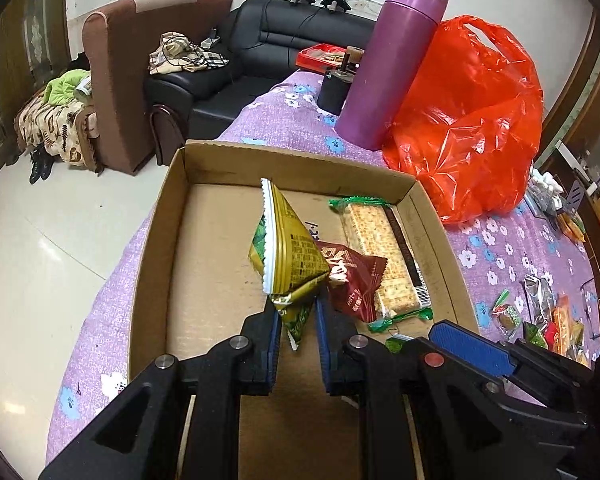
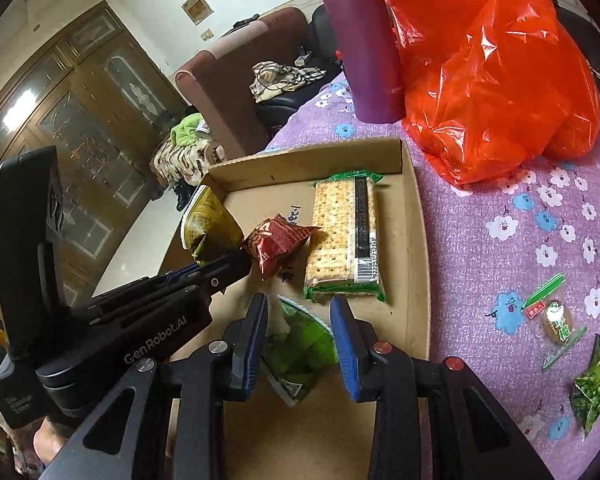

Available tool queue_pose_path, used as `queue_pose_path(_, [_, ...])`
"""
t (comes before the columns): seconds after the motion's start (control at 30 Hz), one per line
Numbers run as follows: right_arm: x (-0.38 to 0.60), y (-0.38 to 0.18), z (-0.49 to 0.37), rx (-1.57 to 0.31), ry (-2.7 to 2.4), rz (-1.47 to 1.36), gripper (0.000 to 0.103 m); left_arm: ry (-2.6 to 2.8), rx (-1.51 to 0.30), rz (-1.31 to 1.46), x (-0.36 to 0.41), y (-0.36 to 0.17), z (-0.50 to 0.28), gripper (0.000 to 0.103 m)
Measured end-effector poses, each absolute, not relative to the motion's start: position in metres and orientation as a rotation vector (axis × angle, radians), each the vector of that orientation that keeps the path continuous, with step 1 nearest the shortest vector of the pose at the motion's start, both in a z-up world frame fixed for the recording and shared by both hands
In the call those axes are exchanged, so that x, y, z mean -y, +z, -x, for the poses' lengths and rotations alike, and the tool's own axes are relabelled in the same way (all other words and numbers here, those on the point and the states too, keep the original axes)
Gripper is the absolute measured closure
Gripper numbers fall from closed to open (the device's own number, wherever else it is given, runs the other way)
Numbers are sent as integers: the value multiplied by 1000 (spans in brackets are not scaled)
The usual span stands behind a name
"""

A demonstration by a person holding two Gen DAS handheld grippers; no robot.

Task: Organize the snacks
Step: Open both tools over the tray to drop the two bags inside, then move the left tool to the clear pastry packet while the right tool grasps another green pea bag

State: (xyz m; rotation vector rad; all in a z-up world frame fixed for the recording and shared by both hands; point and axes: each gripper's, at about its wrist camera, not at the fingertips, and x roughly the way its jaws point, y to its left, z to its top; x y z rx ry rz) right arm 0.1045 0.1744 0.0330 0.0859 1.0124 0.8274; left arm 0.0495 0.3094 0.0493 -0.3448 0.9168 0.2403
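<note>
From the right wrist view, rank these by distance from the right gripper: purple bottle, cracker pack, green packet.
1. green packet: between the right gripper fingers.
2. cracker pack: ahead, in the cardboard box.
3. purple bottle: beyond the box, upright.

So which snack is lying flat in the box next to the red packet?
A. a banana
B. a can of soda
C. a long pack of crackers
C: the long cracker pack lies flat on the cardboard box floor, right beside the red packet.
</note>
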Motion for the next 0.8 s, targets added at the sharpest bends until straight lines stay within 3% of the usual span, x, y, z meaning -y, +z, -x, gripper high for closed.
queue_pose_path(0.17, [-167,39,-100,-998,837,-101,66,255,-900,348,-311,54,-46,60])
queue_pose_path(0.4, [-156,49,-94,-965,840,-108,65,255,-875,340,-307,67,-39,55])
queue_pose_path(0.8, [-116,53,-81,-951,862,-172,60,216,-844,308,-277,84,-27,54])
